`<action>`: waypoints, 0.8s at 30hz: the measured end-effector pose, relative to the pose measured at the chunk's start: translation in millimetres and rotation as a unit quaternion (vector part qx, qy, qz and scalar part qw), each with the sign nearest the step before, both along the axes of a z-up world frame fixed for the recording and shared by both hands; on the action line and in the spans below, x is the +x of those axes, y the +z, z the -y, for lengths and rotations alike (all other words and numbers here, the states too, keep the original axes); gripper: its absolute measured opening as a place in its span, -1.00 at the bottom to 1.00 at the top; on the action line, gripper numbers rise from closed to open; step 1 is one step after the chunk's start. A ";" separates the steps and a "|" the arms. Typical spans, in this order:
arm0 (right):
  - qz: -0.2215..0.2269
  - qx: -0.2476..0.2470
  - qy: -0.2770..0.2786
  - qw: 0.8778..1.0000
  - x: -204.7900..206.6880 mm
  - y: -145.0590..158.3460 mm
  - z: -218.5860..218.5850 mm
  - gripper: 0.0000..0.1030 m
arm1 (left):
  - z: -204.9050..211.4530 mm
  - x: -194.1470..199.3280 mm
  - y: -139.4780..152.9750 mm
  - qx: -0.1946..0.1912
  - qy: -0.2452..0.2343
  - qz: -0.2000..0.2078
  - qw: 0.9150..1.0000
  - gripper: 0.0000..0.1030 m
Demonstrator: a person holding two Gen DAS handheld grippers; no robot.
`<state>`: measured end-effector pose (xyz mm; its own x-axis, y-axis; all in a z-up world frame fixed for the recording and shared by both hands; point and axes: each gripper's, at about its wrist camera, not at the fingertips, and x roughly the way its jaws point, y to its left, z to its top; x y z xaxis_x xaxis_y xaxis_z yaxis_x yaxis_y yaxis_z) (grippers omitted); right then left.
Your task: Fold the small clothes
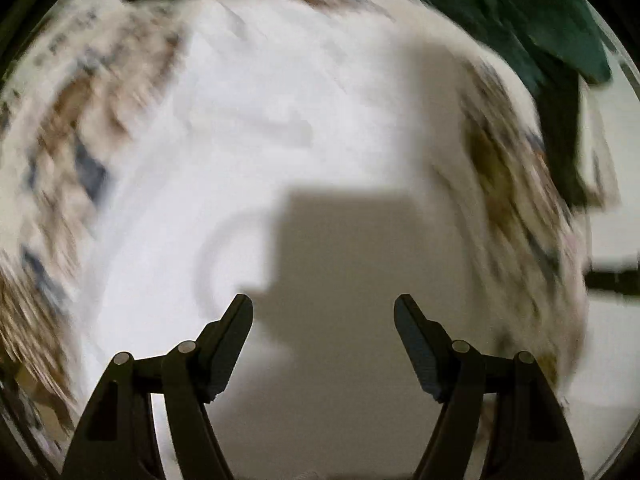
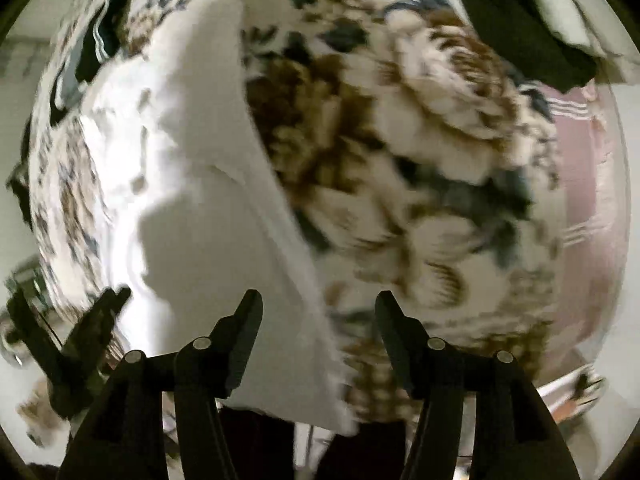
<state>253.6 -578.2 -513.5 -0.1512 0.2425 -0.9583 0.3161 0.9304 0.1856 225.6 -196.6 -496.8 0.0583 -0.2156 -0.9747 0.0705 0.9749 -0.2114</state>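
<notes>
Floral-printed bedding (image 2: 420, 168) in brown and blue fills the background, blurred with motion. On it lies the white garment (image 1: 248, 128), spread flat under my left gripper (image 1: 323, 308), whose jaws are spread wide and hold nothing. My right gripper (image 2: 319, 304) is likewise gaping above the garment's long edge, which I judge is my next pinch point. A dark green cloth (image 1: 540, 20) waits at the far corner.

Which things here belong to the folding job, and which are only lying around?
For the job:
- white garment
- left gripper, open
- right gripper, open

Lying about:
- floral bedcover
- dark green cloth
- pink striped cloth
- black striped garment
</notes>
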 end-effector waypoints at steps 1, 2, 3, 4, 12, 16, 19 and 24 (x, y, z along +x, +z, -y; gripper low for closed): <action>0.002 -0.001 0.001 1.000 -3.1 2.9 11.7 0.18 | 20.8 -18.6 -4.7 -0.008 -0.009 -0.020 1.000 0.39; 0.007 0.000 -0.002 1.000 -7.6 6.4 26.9 0.18 | 37.9 -34.3 -9.7 -0.013 -0.018 -0.037 0.999 0.39; 0.011 0.000 -0.006 1.000 -11.2 8.0 37.9 0.18 | 58.2 -52.4 -16.5 -0.019 -0.026 -0.057 0.998 0.39; 0.014 0.000 -0.012 1.000 -12.8 8.3 49.6 0.18 | 78.1 -69.2 -23.7 -0.024 -0.034 -0.072 0.997 0.39; 0.055 0.063 -0.040 0.996 32.6 -25.9 82.3 0.18 | 160.9 -114.7 -84.5 0.055 -0.094 -0.087 0.990 -0.52; 0.089 0.126 -0.019 0.988 99.9 -50.6 57.5 0.18 | 146.4 -107.5 -76.3 0.040 -0.077 -0.051 0.995 -0.98; 0.103 0.174 -0.019 0.979 149.7 -70.8 37.5 0.18 | 129.6 -107.5 -61.9 0.038 -0.059 -0.030 0.997 -0.99; 0.103 0.202 -0.046 0.973 230.0 -104.0 9.9 0.18 | 102.9 -109.1 -35.1 0.032 -0.016 -0.012 0.999 -0.99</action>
